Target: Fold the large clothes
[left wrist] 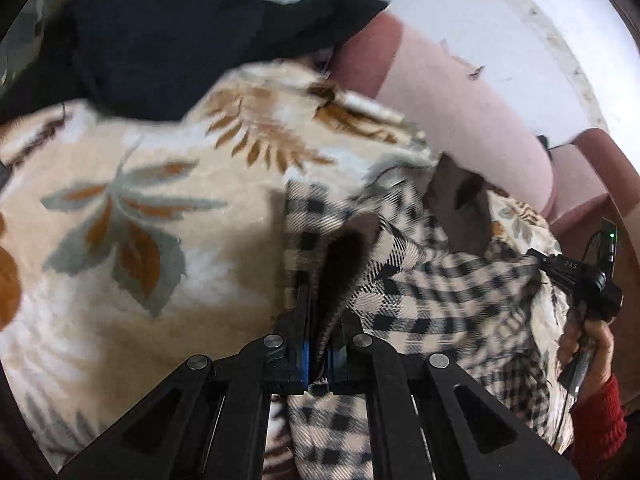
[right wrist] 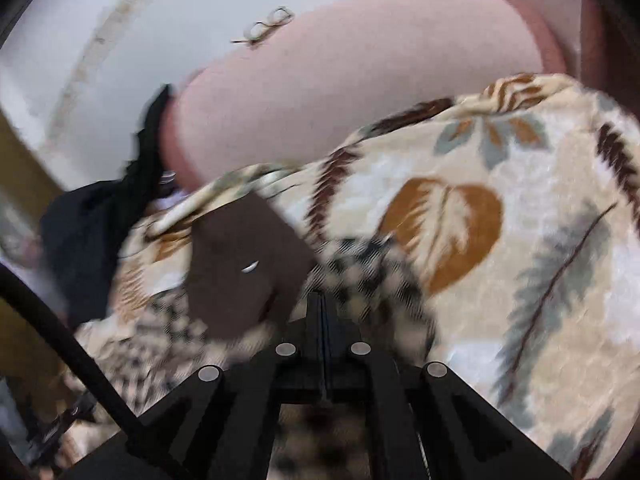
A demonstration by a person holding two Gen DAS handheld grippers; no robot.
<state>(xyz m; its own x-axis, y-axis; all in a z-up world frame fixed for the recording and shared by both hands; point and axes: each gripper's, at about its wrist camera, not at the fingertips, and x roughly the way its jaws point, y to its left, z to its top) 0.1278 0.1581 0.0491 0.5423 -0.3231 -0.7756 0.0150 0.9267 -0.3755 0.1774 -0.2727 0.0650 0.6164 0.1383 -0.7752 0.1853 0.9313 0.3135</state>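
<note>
Biggest thing first: cream fleece blanket point(left wrist: 132, 200) w/ grey and rust leaf print covers the bed, filling most of both views. Behind it a pink padded headboard point(left wrist: 460, 112) runs along a white wall point(left wrist: 500, 12); a pair of glasses point(right wrist: 266, 26) sits along the headboard's top edge in the right wrist view.

Dark navy/black garment point(left wrist: 160, 40) lies heaped on the blanket at the far left, up against the headboard end.

Now the task item: checked garment point(left wrist: 420, 280), beige w/ black plaid and a dark brown lining point(right wrist: 244, 264), is bunched on the blanket towards the near edge, between the two grippers. Lining is turned out in places, a small pale tag visible on it in the right wrist view.

Left gripper point(left wrist: 320, 312) is clenched on a fold of the checked garment: fabric edge runs straight between the fingers, blue pads pressing it on both sides.

Right gripper point(right wrist: 322, 312): fingers pressed together w/ no gap, plaid fabric right at and under the tips. View is motion-blurred, so whether cloth is actually pinched between them, can't tell. In the left wrist view it's seen from outside at the right edge, held by the right hand point(left wrist: 588, 344) w/ a red sleeve cuff point(left wrist: 596, 424).
</note>
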